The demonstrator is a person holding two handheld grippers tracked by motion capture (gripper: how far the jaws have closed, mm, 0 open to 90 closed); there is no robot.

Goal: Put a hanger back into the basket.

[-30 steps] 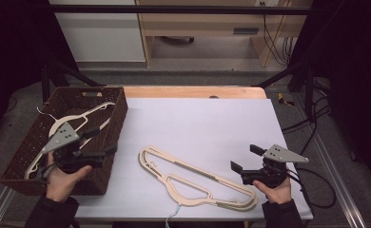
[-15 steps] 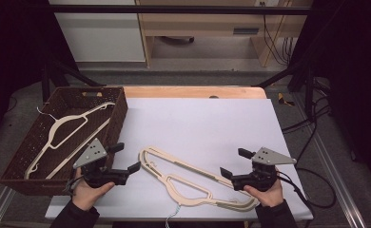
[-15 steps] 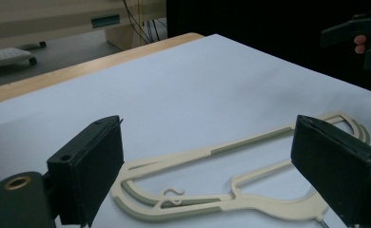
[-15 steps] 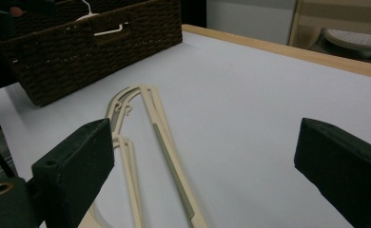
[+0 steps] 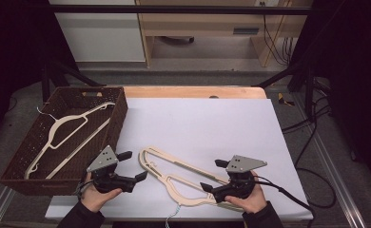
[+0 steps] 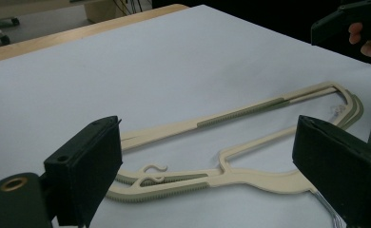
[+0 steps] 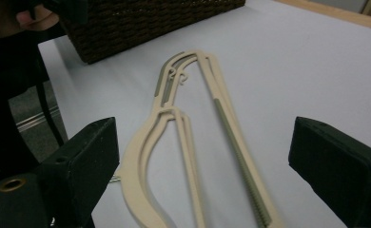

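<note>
item: 2 cream hangers (image 5: 183, 178), stacked flat on the white sheet (image 5: 207, 123), just right of the wicker basket (image 5: 119, 118), which holds what looks like 1 more hanger (image 5: 64, 135). left gripper (image 5: 138, 166) faces the stack's basket-side tip, jaws wide, empty. right gripper (image 5: 211, 176) hovers over the far end, jaws spread but just narrowing, nothing pinched; likely a 2-ended lift. sheet beyond the stack is open; near edge close.

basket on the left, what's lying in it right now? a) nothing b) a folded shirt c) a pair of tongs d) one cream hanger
d: one cream hanger lies slantwise inside the brown wicker basket, apart from the cream hangers on the white sheet.
</note>
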